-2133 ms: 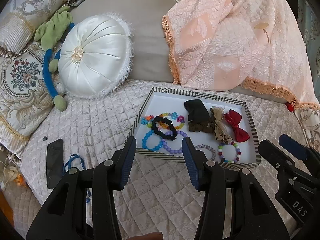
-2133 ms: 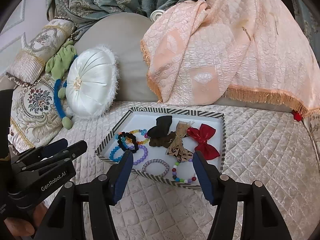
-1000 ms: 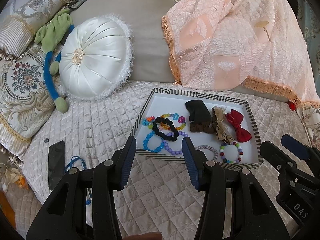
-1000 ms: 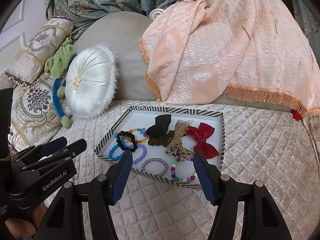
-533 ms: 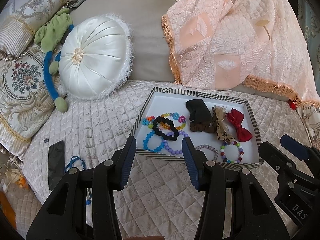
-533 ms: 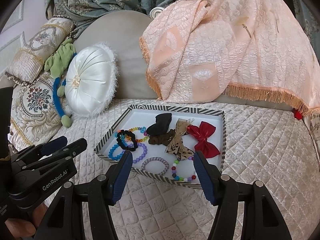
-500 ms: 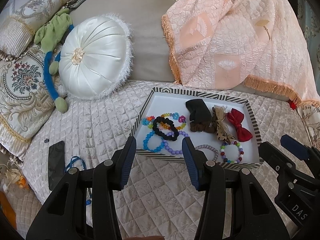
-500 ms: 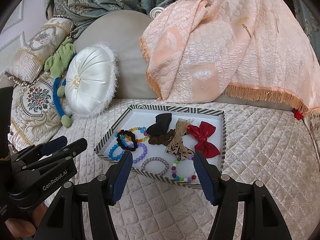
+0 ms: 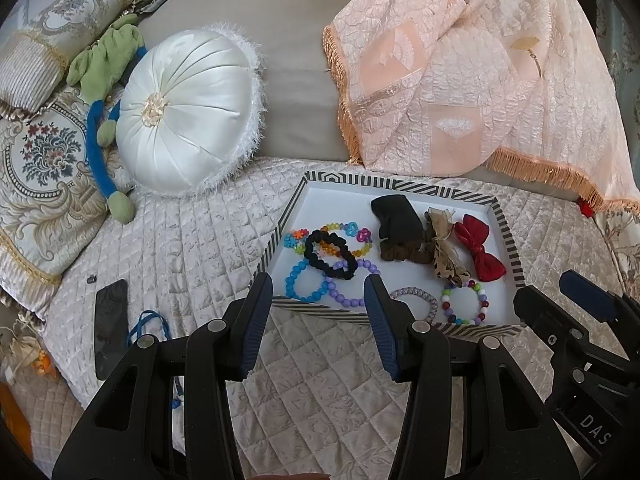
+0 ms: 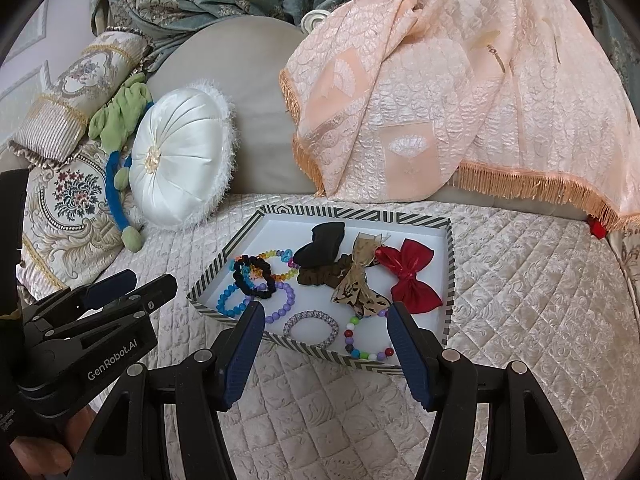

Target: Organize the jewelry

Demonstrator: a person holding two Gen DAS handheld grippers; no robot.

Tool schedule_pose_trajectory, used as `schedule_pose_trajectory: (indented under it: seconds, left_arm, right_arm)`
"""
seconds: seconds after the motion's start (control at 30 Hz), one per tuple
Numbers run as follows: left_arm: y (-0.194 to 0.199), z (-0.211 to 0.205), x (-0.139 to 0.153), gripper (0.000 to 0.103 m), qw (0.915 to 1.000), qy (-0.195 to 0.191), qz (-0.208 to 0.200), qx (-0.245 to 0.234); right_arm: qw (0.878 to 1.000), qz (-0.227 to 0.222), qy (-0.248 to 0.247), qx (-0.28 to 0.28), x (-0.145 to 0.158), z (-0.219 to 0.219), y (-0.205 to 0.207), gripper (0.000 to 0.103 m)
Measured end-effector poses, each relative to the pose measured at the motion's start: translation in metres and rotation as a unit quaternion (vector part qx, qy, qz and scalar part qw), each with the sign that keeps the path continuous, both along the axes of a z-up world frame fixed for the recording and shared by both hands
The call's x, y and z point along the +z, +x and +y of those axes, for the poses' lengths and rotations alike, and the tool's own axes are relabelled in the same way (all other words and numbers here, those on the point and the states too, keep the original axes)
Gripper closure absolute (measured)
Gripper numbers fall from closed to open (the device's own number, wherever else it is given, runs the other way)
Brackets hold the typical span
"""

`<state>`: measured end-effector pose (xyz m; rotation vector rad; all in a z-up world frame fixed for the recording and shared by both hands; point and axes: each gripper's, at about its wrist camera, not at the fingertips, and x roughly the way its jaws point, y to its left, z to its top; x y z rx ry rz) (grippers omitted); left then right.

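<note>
Jaws of your left gripper (image 9: 318, 316) and right gripper (image 10: 324, 344) stay apart and empty, unmoved before the tray (image 10: 360, 216); nothing has shifted.

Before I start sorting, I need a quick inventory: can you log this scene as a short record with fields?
surface: quilted cream bedspread
container: white tray with black-and-white striped rim, resting on the bedspread
bracelets in tray: blue bead bracelet, purple bead bracelet, multicoloured bead bracelet
hair pieces in tray: black scrunchie, red satin bow, leopard-print bow
left gripper: open, empty, short of the tray
right gripper: open, empty, at the tray's near rim
</note>
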<state>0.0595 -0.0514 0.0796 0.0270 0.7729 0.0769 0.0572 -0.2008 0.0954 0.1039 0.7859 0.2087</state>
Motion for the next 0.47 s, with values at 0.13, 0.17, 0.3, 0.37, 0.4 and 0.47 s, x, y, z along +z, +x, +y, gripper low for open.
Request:
schedule_pose_trajectory:
  seconds: [0.13, 0.17, 0.3, 0.37, 0.4, 0.47]
  left_arm:
    - [0.0003, 0.0005, -0.0003, 0.056, 1.0000, -0.001, 0.000, 0.001]
    - [0.0002, 0.0006, -0.0004, 0.056, 1.0000, 0.000, 0.000, 0.000]
    - [-0.0001, 0.0005, -0.0004, 0.056, 1.0000, 0.000, -0.002, 0.000]
    - [-0.0001, 0.0002, -0.0003, 0.056, 1.0000, 0.004, -0.006, -0.002]
    - [-0.0002, -0.0006, -0.0009, 0.056, 1.0000, 0.006, -0.007, -0.003]
    - [-0.0006, -0.0005, -0.0018, 0.056, 0.9999, 0.007, -0.006, -0.005]
  right_arm:
    - [1.000, 0.000, -0.002, 0.001, -0.0002, 0.0009, -0.0007, 0.041]
    - [1.000, 0.000, -0.002, 0.001, -0.0004, 0.0016, -0.0011, 0.041]
    - [1.000, 0.002, -0.001, 0.004, -0.0024, 0.0040, -0.0017, 0.041]
    - [1.000, 0.005, -0.002, 0.007, -0.0043, 0.0047, -0.0023, 0.041]
    - [1.000, 0.006, -0.001, 0.009, -0.0050, 0.0040, -0.0024, 0.041]
    - [1.000, 0.007, 0.000, 0.008, -0.0058, -0.0006, -0.0038, 0.041]
